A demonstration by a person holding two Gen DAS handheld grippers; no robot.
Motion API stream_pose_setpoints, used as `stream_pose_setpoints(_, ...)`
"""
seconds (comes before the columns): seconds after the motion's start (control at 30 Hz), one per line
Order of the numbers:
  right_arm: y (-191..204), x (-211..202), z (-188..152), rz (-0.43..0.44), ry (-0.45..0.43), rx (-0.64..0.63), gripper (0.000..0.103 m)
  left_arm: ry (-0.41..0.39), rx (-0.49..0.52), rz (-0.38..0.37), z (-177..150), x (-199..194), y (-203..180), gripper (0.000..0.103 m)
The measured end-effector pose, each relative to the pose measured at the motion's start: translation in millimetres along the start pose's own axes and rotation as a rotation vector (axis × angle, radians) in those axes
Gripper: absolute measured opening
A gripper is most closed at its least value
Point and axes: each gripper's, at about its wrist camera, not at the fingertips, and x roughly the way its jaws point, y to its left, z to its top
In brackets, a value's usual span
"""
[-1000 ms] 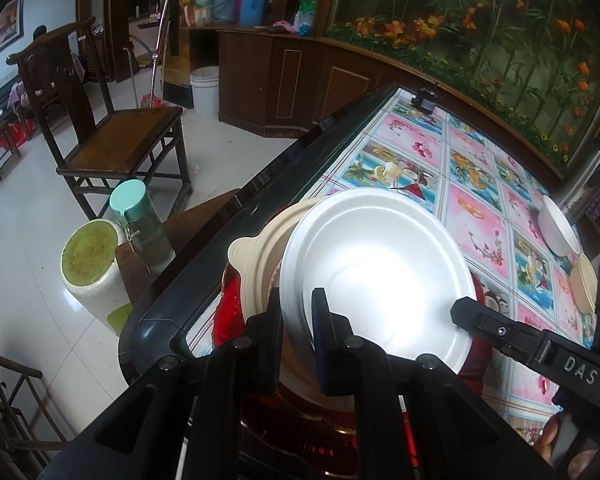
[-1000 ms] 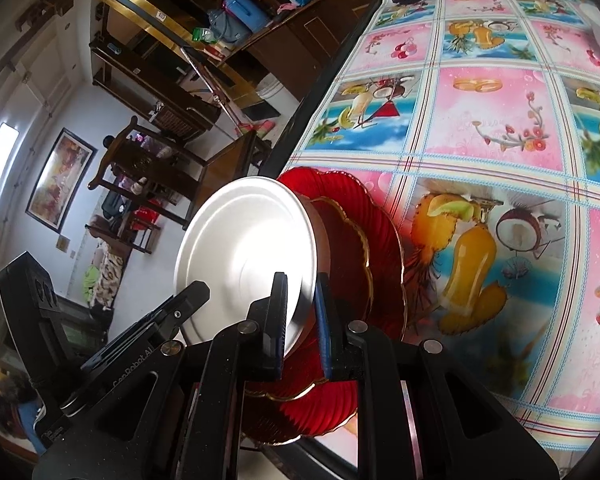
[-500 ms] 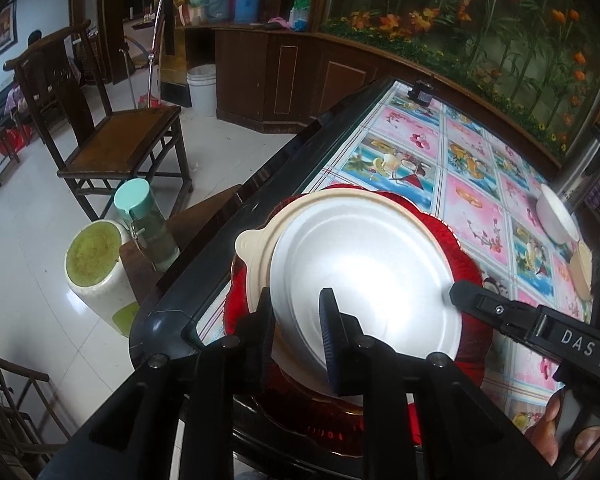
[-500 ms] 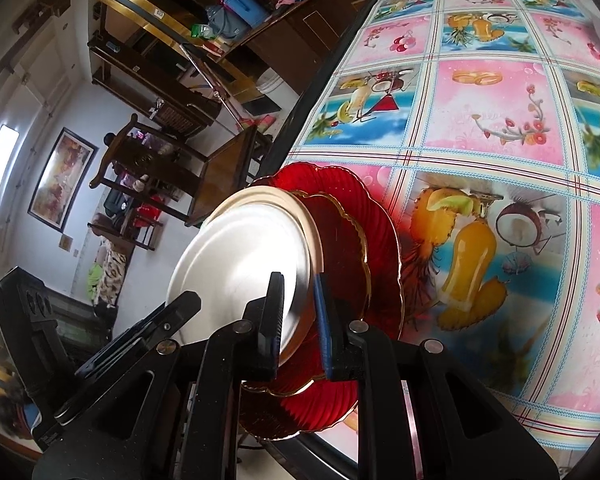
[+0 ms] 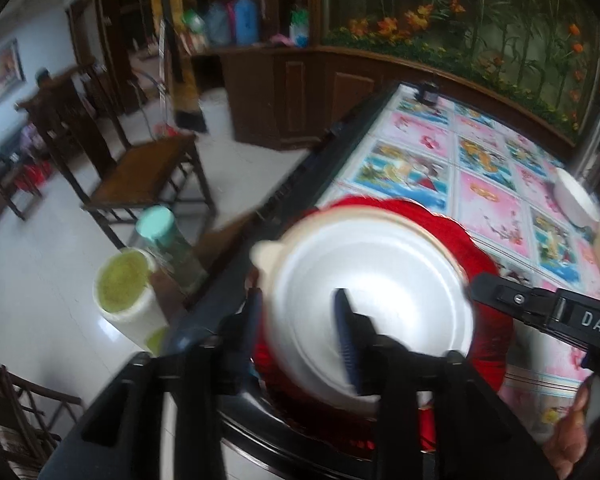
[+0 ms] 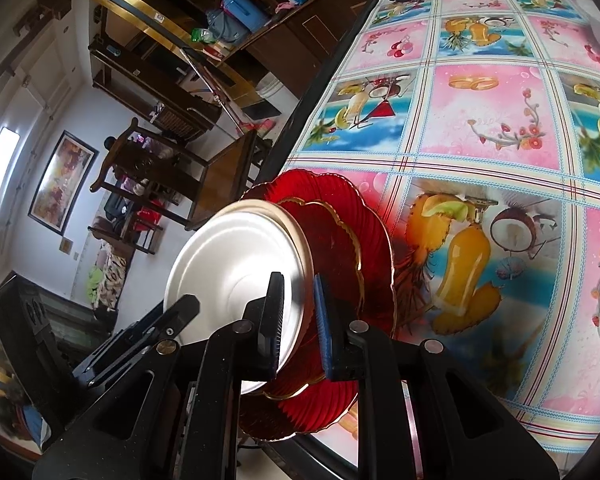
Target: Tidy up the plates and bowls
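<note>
the only readable text was the white lettering "das" on the black body of the right gripper (image 5: 556, 312), seen at the right edge of the left wrist view, while no other label or number could be read in either view.

Left wrist view is motion-blurred; white bowl (image 5: 576, 200) is cut off at the right edge; red plates (image 6: 340, 264) are partly hidden behind gripper fingers (image 6: 326, 332)
</note>
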Motion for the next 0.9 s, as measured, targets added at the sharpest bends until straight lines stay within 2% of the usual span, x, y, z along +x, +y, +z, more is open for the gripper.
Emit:
stream_pose_setpoints(0.03, -0.4, -0.4, 0.3, -0.001, -0.002, 0.001, 0.015, -0.021, 0.007, 0.020, 0.1, -3.4, -0.2, 0.058)
stream_pose_setpoints(0.2, -1.9, -1.0, 0.7, 0.001, -0.007, 0.005, 0.015, -0.095, 0.024, 0.068, 3.2, -18.1, 0.1, 0.060)
stream_pose_setpoints(0.67, -14.6, -12.2, 3.9, 0.013, -0.039, 0.031, 0.015, -0.061, 0.029, 0.038, 4.1, -15.8, -11.0, 0.061)
stream_pose_setpoints(0.77, -21.5, -17.3, 6.5, 0.016, -0.050, 0.046, 0.015, -0.059, 0.034, 0.034, 4.8, -16.9, -16.1, 0.066)
stream_pose_setpoints(0.9, -32.3, -25.3, 9.1, 0.023, -0.065, 0.068, 0.015, -0.063, 0.051, 0.032, 6.3, -19.8, -25.8, 0.067)
